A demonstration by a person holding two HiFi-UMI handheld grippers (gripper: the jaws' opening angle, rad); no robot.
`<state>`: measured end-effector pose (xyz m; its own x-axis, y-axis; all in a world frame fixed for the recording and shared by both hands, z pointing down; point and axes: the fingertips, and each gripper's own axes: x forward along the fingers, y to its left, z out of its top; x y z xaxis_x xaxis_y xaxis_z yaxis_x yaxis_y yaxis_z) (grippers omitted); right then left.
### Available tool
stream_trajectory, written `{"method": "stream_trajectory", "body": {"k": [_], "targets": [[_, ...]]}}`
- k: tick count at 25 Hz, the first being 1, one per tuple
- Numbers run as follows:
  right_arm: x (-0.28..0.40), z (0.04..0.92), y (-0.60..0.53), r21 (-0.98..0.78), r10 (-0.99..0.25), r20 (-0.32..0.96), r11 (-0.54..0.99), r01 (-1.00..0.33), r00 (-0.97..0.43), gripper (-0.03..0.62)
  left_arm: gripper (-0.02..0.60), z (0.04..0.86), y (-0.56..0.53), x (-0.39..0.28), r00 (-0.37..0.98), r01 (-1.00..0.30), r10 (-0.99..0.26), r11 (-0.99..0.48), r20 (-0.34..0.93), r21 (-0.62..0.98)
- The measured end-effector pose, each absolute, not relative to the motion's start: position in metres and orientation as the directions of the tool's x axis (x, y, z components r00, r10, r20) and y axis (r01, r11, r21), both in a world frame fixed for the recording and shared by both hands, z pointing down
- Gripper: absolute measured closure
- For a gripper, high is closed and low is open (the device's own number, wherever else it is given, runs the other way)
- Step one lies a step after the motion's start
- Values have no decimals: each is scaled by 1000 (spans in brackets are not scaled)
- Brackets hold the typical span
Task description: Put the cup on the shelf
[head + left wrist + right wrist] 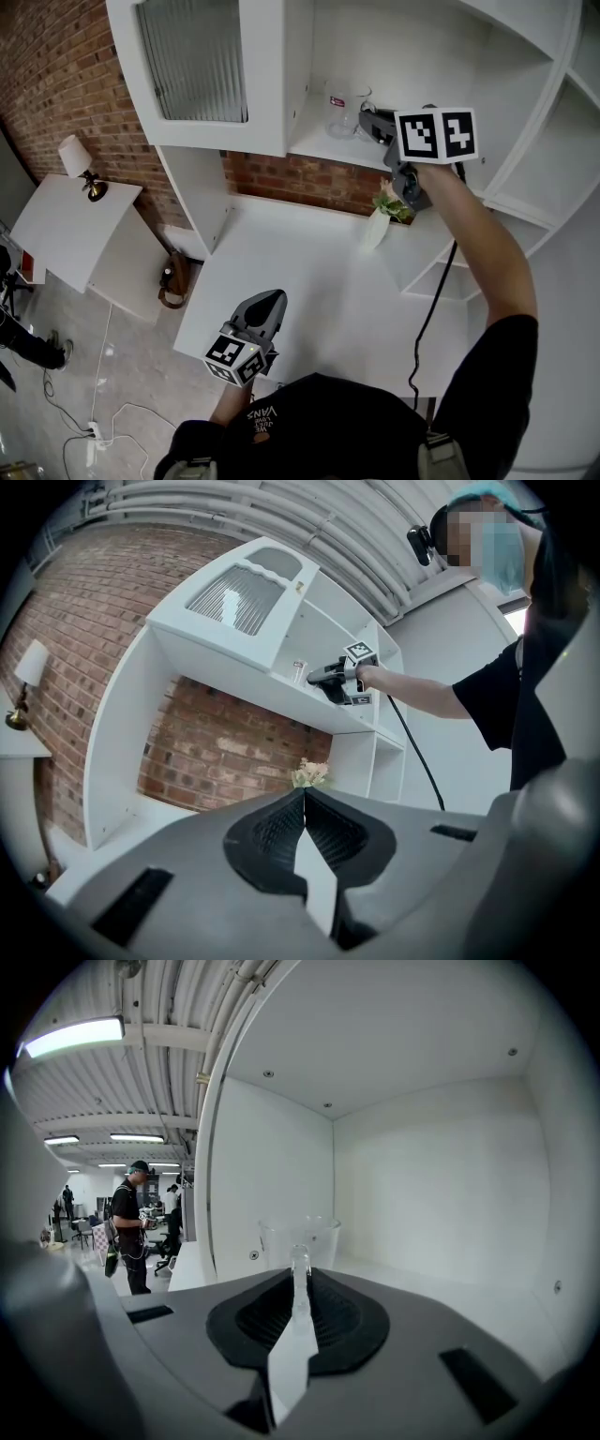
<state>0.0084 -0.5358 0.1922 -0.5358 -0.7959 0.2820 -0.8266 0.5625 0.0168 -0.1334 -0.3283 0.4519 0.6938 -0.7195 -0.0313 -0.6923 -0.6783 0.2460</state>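
A clear glass cup (345,111) stands upright on the white shelf (323,145) inside the upper alcove. My right gripper (368,123) reaches in from the right and is shut on the cup's handle. In the right gripper view the thin glass handle (300,1262) sits pinched between the jaws of the right gripper (300,1277), with the cup's body (302,1237) just beyond. My left gripper (269,307) hangs low over the white counter, shut with nothing in it. In the left gripper view the left gripper (304,797) has its jaws together, and the cup (299,671) shows far off.
A small white vase of flowers (381,221) stands on the counter (300,272) under the shelf. A ribbed-glass cabinet door (192,58) is left of the alcove, and more open shelves (548,141) are to the right. A lamp (79,161) stands at far left. A person (128,1224) is in the background.
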Motion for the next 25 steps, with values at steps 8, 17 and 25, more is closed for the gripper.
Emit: {"method": "stream_trajectory", "body": {"k": [8,17,25], "targets": [[-2,194,-569,43,-808,318,535,-844,-496,560,574,451,-340,-143,695,-692,-719,-679,-31,247],[-7,197,-605,70,-821,357,500,-863,-447,546,574,457,-351,-147,701,-684,-712,-684,-30,254],[-3,198,-621,67,-838,356,464,-883,-413,520,574,458,-355,-151,699,-687,-715,-682,-27,251]]}}
